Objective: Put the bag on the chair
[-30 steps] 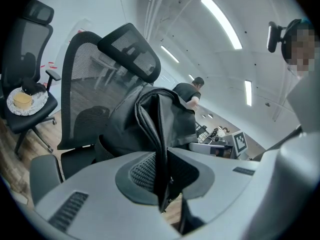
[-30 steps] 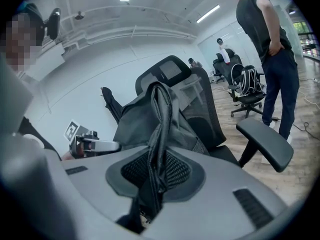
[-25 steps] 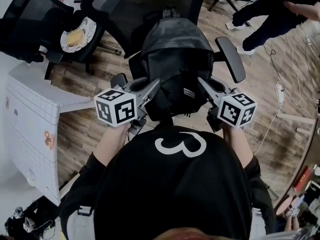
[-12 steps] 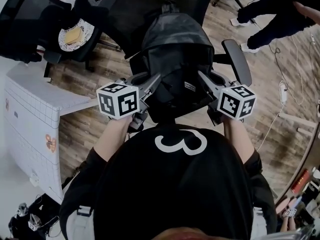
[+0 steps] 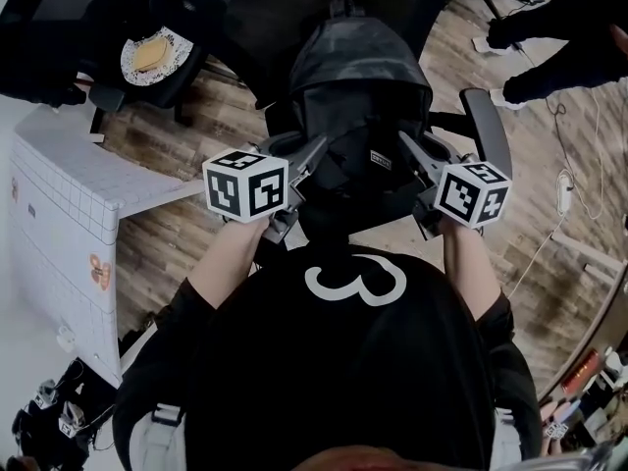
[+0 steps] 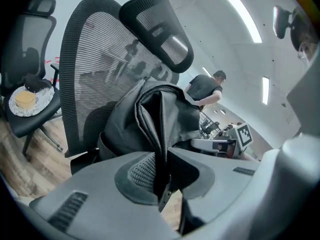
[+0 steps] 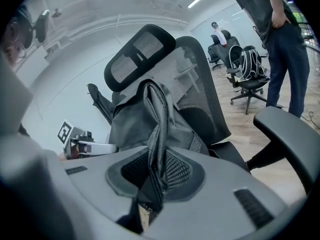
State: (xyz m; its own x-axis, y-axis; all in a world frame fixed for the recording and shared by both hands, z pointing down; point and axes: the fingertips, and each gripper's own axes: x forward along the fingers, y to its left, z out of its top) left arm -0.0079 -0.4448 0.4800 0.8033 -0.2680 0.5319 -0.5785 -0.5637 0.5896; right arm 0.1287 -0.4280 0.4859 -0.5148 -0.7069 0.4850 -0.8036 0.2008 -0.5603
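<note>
A dark grey backpack (image 5: 358,86) hangs between my two grippers, over the seat of a black mesh office chair (image 5: 255,8). My left gripper (image 5: 316,155) is shut on a fold of the bag's fabric (image 6: 160,134) on its left side. My right gripper (image 5: 407,150) is shut on a strap or fold of the backpack (image 7: 157,134) on its right side. In both gripper views the chair's mesh back (image 6: 95,74) and headrest (image 7: 137,51) rise right behind the bag. Whether the bag's bottom touches the seat is hidden.
A second black chair (image 5: 59,47) at the upper left carries a plate with food (image 5: 155,55). A white gridded table (image 5: 69,204) stands at my left. The chair's right armrest (image 5: 488,130) juts out beside my right gripper. A person's legs (image 5: 559,47) stand at the upper right, with cables on the wooden floor.
Both grippers, still holding the bag, have shifted slightly right and forward toward the chair. The grips have not changed.
</note>
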